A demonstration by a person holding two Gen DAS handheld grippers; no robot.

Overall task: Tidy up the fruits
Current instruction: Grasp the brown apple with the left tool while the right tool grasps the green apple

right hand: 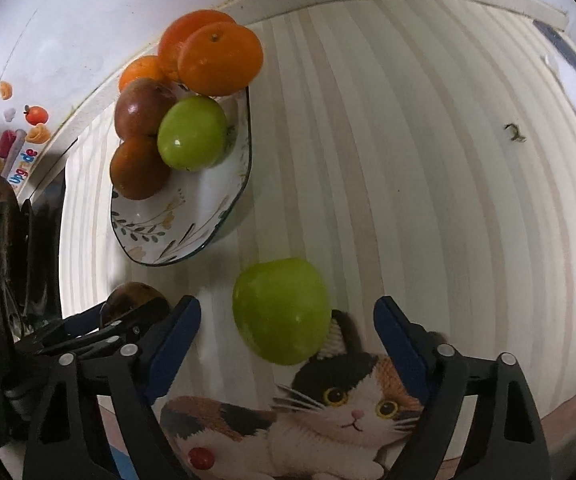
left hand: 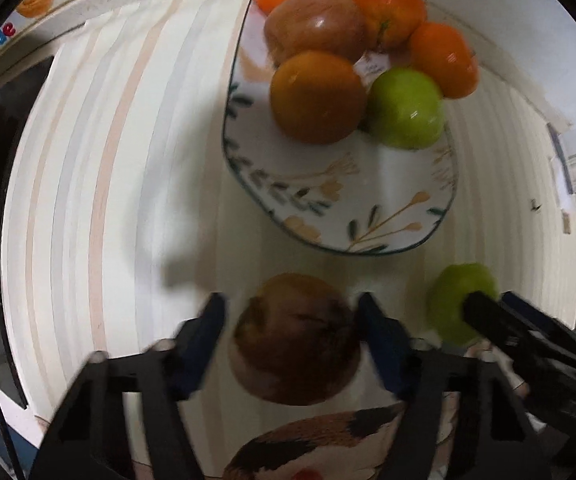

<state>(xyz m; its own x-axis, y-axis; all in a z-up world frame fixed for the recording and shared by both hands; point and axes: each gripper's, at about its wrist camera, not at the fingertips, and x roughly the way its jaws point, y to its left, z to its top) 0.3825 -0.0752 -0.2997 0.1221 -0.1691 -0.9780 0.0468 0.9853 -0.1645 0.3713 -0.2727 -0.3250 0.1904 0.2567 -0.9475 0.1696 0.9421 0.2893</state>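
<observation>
1. Right now the left gripper (left hand: 294, 320) has its jaws apart w/ a brown fruit (left hand: 294, 340) sitting between them; the right pad looks at or v. near the skin, the left pad shows a gap. Can't tell for sure if it's pinched; motion blur here.
2. Right gripper (right hand: 288, 316): jaws wide apart, a green fruit (right hand: 282, 310) between them, clear gaps both sides, so not gripped. Fruit rests on the tabletop (right hand: 408, 160), its near edge over the cat mat (right hand: 328, 408).
3. Both loose fruits lie side by side at the near edge, brown one left, green one right, grippers near each other. Probably each hand takes one so both go over together.
4. Further out: the floral plate (left hand: 328, 208) on the striped tabletop, fruits piled at its far end – oranges (left hand: 384, 8), a brownish apple-like one (left hand: 312, 24), a green one (left hand: 406, 108). The plate's near half is bare, likely the spot for these two.
5. Far left: a sticker-covered wall strip (right hand: 4, 148) and dark object, not part of the job.
</observation>
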